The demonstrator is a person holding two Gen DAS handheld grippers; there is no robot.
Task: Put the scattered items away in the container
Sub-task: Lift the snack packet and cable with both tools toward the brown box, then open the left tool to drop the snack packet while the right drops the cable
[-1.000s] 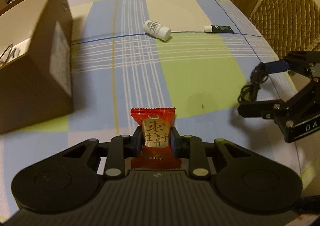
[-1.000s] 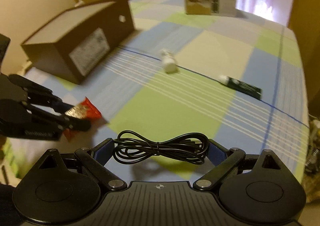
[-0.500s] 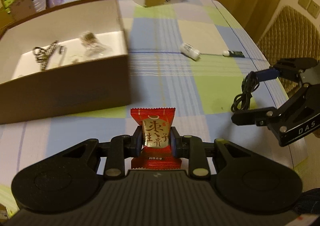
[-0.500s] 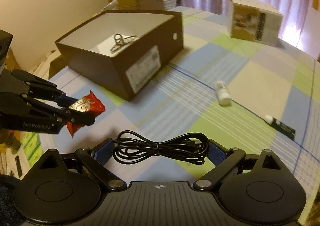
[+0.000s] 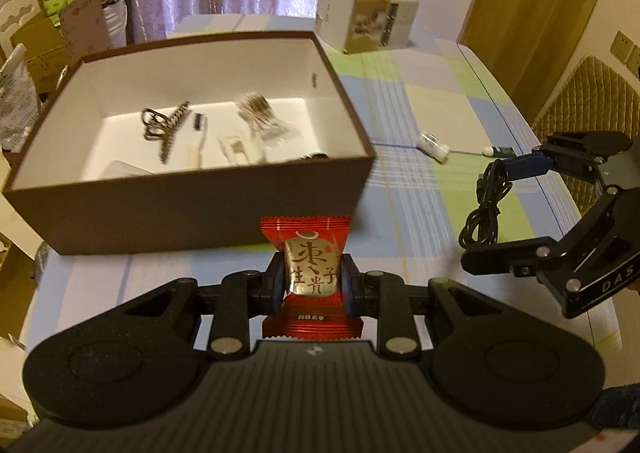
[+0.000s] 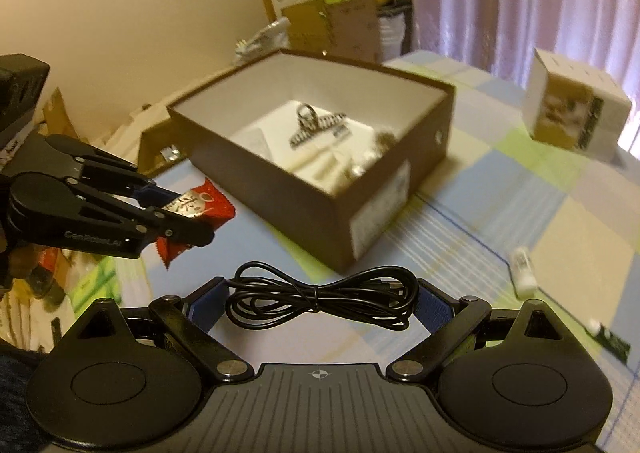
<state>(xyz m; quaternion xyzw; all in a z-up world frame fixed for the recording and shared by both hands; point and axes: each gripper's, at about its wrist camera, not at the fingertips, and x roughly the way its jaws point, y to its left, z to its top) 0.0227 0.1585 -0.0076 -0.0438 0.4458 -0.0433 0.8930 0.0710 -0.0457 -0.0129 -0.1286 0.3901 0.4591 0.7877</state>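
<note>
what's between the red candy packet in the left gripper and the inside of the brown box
Only the near wall of the open brown cardboard box. The red foil candy packet, clamped in the left gripper, sits in front of that wall, below its rim. Nothing covers the opening.

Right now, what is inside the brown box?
Inside the brown box lie a hair claw clip, a clear packet with brownish contents and some pale small items, too blurred to name. The near wall hides the front of the floor.
</note>
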